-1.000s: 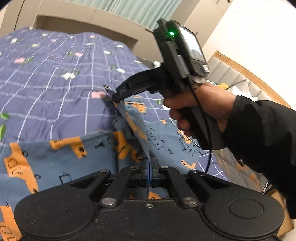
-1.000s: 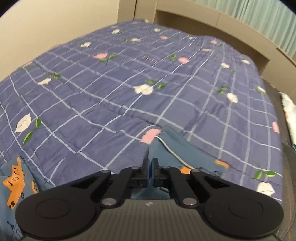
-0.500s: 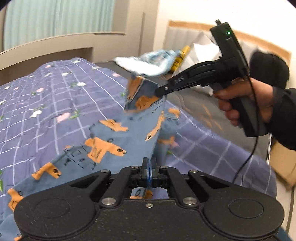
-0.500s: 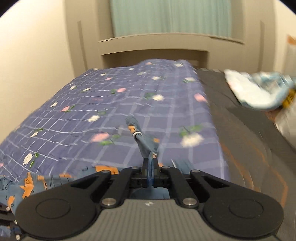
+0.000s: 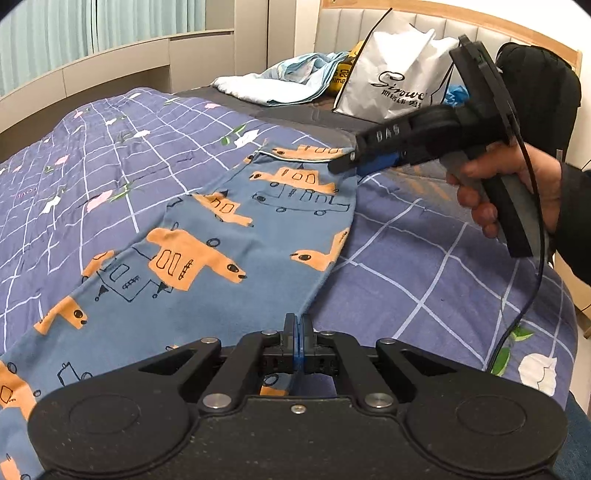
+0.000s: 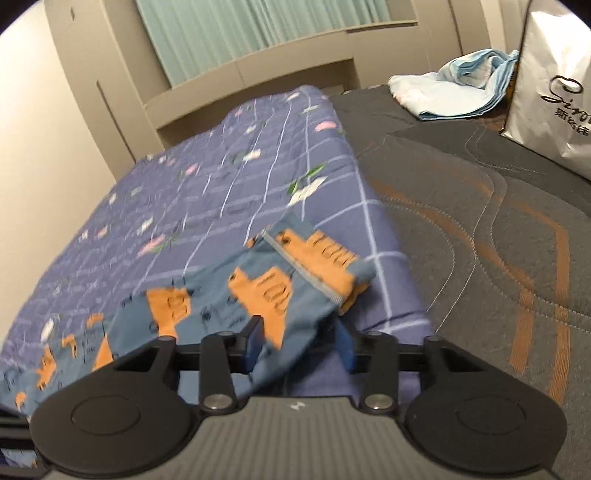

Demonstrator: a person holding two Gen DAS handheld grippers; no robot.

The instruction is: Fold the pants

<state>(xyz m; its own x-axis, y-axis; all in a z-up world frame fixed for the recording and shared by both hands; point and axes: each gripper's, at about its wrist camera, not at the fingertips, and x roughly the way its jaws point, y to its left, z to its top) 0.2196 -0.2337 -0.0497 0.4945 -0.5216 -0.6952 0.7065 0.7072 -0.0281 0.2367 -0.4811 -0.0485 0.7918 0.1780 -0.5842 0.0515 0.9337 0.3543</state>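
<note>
My left gripper [image 5: 297, 325] is fully closed, its blue pads pinching the near edge of the pants [image 5: 229, 236] at 6 o'clock in the left wrist view. From that pinch the blue fabric with orange vehicle prints runs up toward 12 o'clock and spreads out toward 9 o'clock, lying flat on the purple checked quilt [image 5: 424, 236].

My right gripper [image 5: 345, 166] comes in from 3 o'clock in that same view, held in my right hand [image 5: 506, 184], with its tip at the far corner of the pants, by the white-piped hem. In the right wrist view its jaws are opening: the blue pads [image 6: 255, 341] stand apart, the fabric lies slack between them, and neither pad presses on it. The released pants end [image 6: 306, 266] sits just beyond the jaws toward 12 o'clock, rumpled, near the quilt's right edge, with grey mattress [image 6: 480, 240] exposed beyond from 1 to 4 o'clock.

Further items on the bed: a white shopping bag [image 5: 399, 74] at 1 o'clock in the left wrist view, leaning against the padded headboard [image 5: 351, 26], and a light blue cloth [image 5: 291, 81] bundled beside it at 12 o'clock. A black cable [image 5: 532, 258] hangs down from the right gripper's handle.
</note>
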